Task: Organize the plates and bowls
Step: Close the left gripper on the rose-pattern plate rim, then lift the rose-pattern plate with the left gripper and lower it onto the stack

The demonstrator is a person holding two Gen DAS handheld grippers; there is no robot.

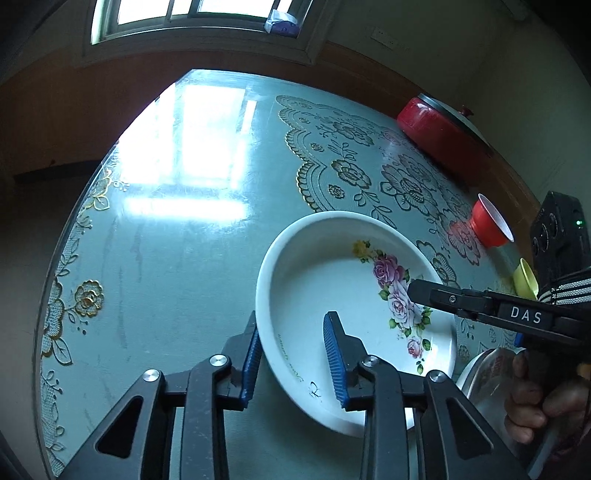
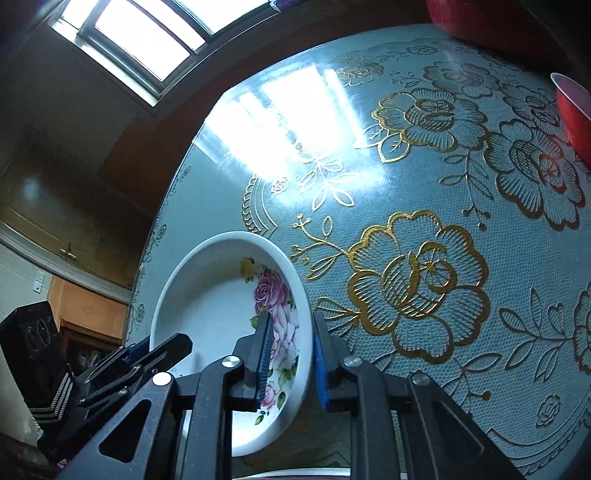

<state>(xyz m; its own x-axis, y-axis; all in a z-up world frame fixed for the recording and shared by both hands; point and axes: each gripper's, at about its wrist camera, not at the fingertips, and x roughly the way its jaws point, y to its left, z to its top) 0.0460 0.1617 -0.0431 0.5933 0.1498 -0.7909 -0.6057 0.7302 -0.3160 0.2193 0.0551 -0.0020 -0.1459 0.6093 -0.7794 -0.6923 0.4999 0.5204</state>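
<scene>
You face a round surface under a pale blue-green cloth with gold flower lacework, its glossy top throwing back bright glare from the window above. Brown wood panelling lines the lower wall behind it, with cream wall higher up.

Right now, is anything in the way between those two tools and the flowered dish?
Nothing visible. The left tool straddles the dish's near-left rim, and the right tool straddles its right rim, one finger inside and one outside each time.
</scene>
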